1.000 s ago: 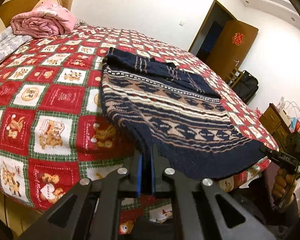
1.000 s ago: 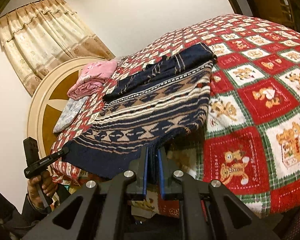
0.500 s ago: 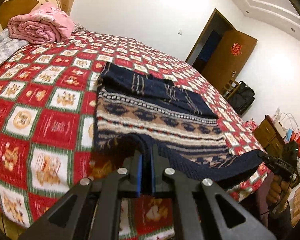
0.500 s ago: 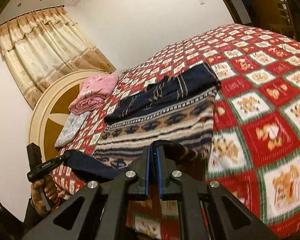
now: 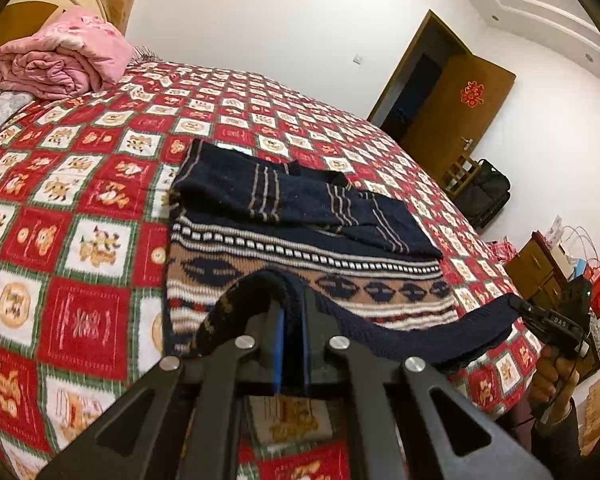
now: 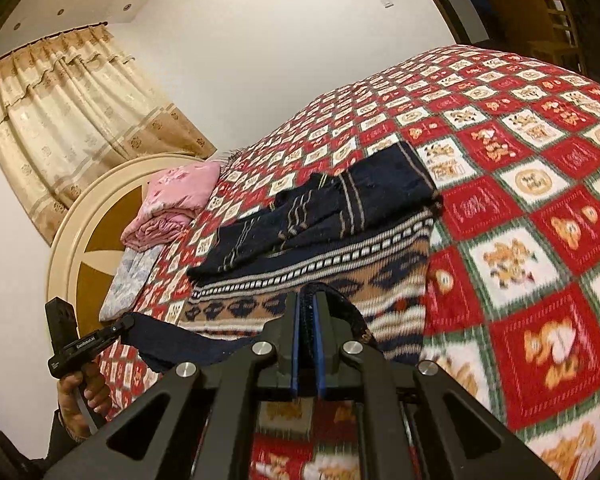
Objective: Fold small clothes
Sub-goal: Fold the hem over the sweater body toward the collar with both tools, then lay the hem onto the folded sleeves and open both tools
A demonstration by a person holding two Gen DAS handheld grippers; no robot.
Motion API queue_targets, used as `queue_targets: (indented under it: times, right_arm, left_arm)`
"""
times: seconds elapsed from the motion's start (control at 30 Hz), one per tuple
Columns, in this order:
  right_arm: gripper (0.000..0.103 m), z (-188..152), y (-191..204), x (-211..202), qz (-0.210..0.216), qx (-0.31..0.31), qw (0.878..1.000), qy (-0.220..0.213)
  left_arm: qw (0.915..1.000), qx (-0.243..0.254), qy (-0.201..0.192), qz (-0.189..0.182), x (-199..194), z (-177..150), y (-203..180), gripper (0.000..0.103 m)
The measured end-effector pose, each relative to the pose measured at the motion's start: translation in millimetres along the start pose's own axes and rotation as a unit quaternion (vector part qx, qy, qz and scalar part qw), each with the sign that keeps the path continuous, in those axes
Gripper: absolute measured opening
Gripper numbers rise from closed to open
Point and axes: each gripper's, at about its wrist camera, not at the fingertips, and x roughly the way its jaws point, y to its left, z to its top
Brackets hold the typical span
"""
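Observation:
A navy, tan and white patterned knit sweater [image 5: 308,248] lies on the bed with its dark sleeves folded across the top. My left gripper [image 5: 293,304] is shut on the left corner of the navy hem, lifted over the sweater's body. My right gripper [image 6: 307,300] is shut on the other hem corner. The hem [image 5: 412,332] hangs in a curve between the two. In the left wrist view the right gripper [image 5: 518,307] shows at the hem's far end, held by a hand [image 5: 552,372]. In the right wrist view the left gripper [image 6: 126,323] shows pinching the hem.
The bed wears a red, white and green checked quilt [image 5: 80,208] with bear prints. A folded pink blanket [image 5: 60,60] and a grey pillow [image 6: 134,276] lie at the round headboard [image 6: 88,240]. A door [image 5: 456,112], black bag [image 5: 484,196] and cabinet [image 5: 540,264] stand beyond the bed.
Both grippers have carried the hem up and forward over the sweater toward the sleeves. The lower half of the sweater now folds over itself, hiding most of the pattern bands.

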Motion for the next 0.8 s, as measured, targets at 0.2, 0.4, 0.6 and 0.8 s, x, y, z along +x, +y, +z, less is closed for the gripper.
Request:
queue_targets:
  times: [0.2, 0.4, 0.6, 0.8]
  right_arm:
    - [0.005, 38, -5, 21, -0.005, 0.002, 1.000, -0.003]
    - [0.005, 77, -7, 54, -0.013, 0.001, 1.000, 0.004]
    - [0.005, 120, -8, 86, -0.015, -0.001, 1.000, 0.004]
    - [0.005, 157, -5, 129, -0.024, -0.015, 1.000, 0.013]
  left_arm:
    - [1.0000, 0.003, 0.002, 0.005, 21, 33, 1, 0.007]
    - [0.9999, -0.004, 0.011, 0.001, 49, 65, 6, 0.007]
    - [0.9997, -0.021, 0.015, -0.001, 72, 103, 18, 0.007]
    - [0.9990, -0.035, 0.025, 0.009, 107, 133, 31, 0.007]
